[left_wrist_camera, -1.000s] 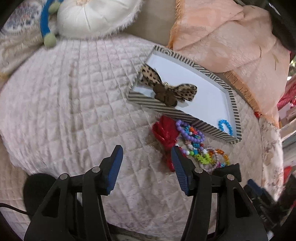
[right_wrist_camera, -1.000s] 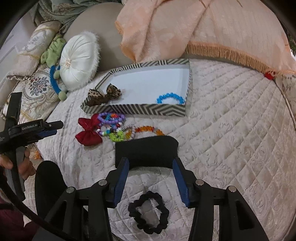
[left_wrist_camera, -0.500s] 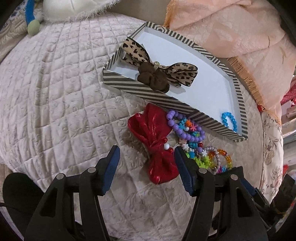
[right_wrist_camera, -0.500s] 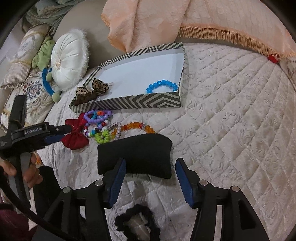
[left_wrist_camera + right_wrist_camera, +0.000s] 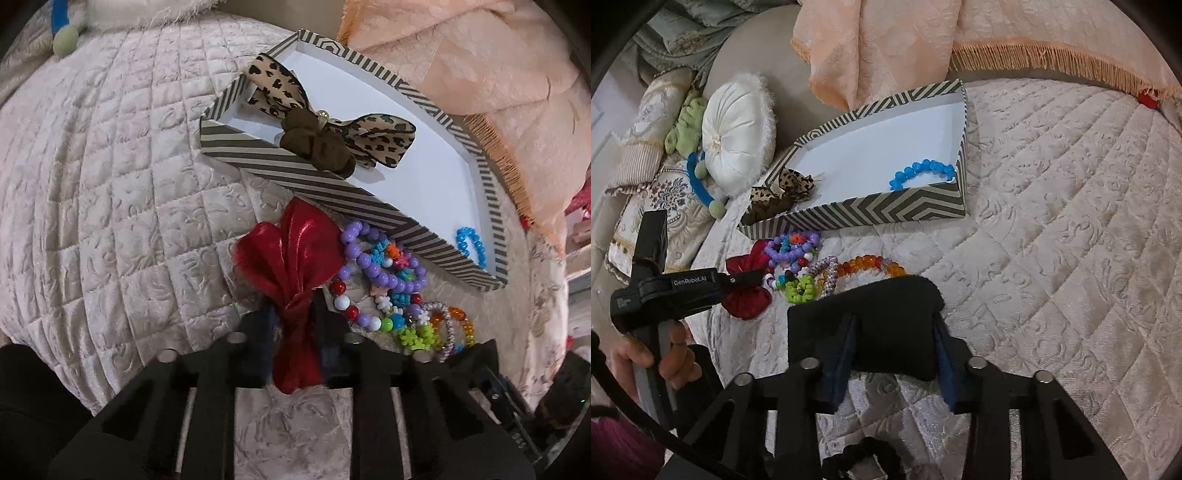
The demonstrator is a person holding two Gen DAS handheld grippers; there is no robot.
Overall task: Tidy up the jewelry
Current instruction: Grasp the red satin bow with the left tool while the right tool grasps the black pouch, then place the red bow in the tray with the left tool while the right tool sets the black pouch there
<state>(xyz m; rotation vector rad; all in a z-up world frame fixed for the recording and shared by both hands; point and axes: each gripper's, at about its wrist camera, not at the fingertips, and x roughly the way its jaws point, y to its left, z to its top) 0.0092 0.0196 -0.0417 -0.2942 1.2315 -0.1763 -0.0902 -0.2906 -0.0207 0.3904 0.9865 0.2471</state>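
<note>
- Our left gripper point(image 5: 295, 325) has just closed its fingers on the red bow's point(image 5: 291, 254) knot — a waist grip, likely for carrying it to the striped box point(image 5: 280, 162)
- Right gripper point(image 5: 892, 354) has narrowed around the black pad point(image 5: 882, 317), pinching its sides
- Everything lies on a quilted bed point(image 5: 1052, 221), cushions behind
</note>
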